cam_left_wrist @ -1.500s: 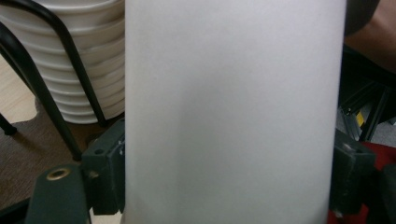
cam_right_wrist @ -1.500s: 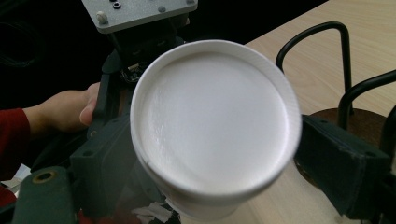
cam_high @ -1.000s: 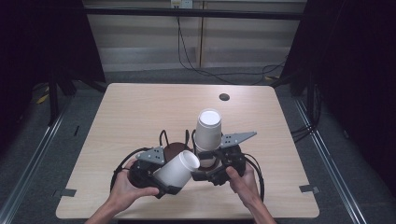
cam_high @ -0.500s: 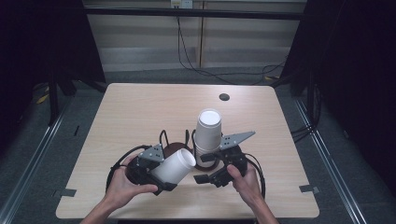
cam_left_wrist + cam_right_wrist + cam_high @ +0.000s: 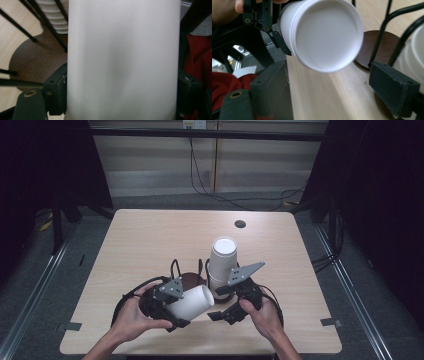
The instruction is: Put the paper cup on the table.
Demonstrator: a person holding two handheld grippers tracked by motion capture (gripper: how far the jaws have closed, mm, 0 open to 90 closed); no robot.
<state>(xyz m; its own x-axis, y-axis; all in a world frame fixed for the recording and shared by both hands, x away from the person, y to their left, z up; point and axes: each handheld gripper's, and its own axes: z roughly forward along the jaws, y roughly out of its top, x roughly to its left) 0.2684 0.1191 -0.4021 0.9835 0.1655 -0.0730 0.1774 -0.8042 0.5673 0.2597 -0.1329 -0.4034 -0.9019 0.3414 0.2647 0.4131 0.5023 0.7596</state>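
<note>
Wooden table [image 5: 150,240] | left hand-held gripper [image 5: 172,307] pinching white cup [image 5: 192,302] | lying level, base toward right hand-held gripper [image 5: 225,307], spread

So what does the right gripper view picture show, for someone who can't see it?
A white paper cup lies tilted on its side, base toward the camera, clamped in the left gripper. The right gripper is open below it, over the wooden table.

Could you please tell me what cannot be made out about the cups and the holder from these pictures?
- Left gripper view: the white cup hides its own ends and the pads' contact faces.
- High view: how many cups are in the stack is too small to count; the right gripper covers its foot.
- Right gripper view: the wire holder is cut off by the top edge; its dark base is partly behind the cup.
</note>
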